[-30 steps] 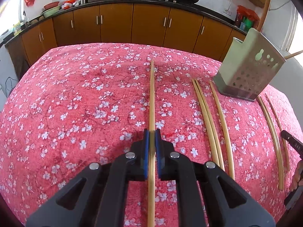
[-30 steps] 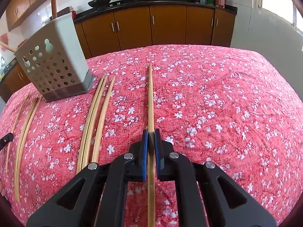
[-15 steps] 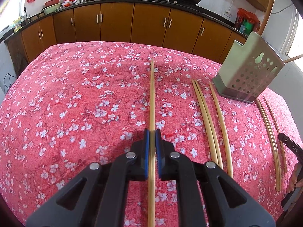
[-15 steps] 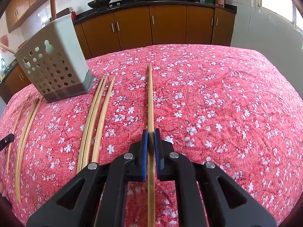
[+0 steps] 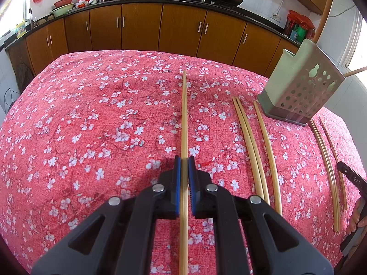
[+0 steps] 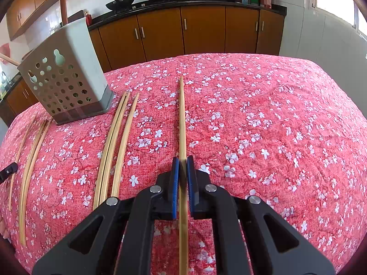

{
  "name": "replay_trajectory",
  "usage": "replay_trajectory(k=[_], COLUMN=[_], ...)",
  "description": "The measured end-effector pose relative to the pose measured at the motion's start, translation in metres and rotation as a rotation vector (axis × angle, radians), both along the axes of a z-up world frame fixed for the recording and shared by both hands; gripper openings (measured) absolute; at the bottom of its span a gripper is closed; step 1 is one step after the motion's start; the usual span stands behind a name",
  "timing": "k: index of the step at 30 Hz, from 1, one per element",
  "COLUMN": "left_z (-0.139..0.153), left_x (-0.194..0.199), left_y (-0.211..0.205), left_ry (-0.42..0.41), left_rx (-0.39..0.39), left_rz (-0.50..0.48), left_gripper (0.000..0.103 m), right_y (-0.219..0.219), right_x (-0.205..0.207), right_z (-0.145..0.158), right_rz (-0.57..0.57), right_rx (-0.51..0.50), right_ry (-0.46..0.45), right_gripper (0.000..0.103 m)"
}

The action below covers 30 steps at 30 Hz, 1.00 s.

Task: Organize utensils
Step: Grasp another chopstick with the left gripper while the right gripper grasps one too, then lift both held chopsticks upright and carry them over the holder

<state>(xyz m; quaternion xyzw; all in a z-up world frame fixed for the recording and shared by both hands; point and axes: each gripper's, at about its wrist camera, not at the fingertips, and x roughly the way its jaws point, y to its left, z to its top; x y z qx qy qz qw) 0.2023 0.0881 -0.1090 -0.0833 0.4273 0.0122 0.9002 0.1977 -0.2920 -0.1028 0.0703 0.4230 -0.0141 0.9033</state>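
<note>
My left gripper (image 5: 184,160) is shut on a bamboo chopstick (image 5: 184,119) that points straight ahead over the red floral tablecloth (image 5: 91,126). My right gripper (image 6: 182,160) is shut on another bamboo chopstick (image 6: 182,119) in the same way. A grey perforated utensil holder (image 5: 300,89) stands at the far right in the left wrist view and at the far left in the right wrist view (image 6: 66,78). Three loose chopsticks (image 5: 254,142) lie beside it, and also show in the right wrist view (image 6: 117,142). More chopsticks (image 5: 328,167) lie on the holder's other side.
Brown kitchen cabinets (image 5: 142,27) with a black counter, woks and bottles run behind the table. The right gripper's edge (image 5: 353,178) shows at the right border of the left wrist view. A wooden handle (image 6: 63,0) sticks out of the holder.
Both grippers stay shut on their chopsticks. The left view has risen and tilted slightly, showing more of the cabinets; the right view is almost unchanged.
</note>
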Motion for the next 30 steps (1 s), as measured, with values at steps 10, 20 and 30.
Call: replay_trajectory(k=[10,20,30], left_z=[0.000,0.002,0.002], left_x=[0.000,-0.002,-0.025], left_y=[0.000,-0.003,-0.011], left_ry=[-0.001,0.001,0.009], left_rx=[0.000,0.020,0.088], left_rz=[0.000,-0.006,-0.042], left_gripper=[0.010,0.011,0.009], right_y=[0.000,0.002,0.005], right_x=[0.000,-0.006,-0.029], right_z=[0.000,0.001,0.000], right_rz=[0.001,0.002,0.014], right_rx=[0.001,-0.010,-0.006], right_ry=[-0.001,-0.001,0.000], right_gripper=[0.008,0.008,0.008])
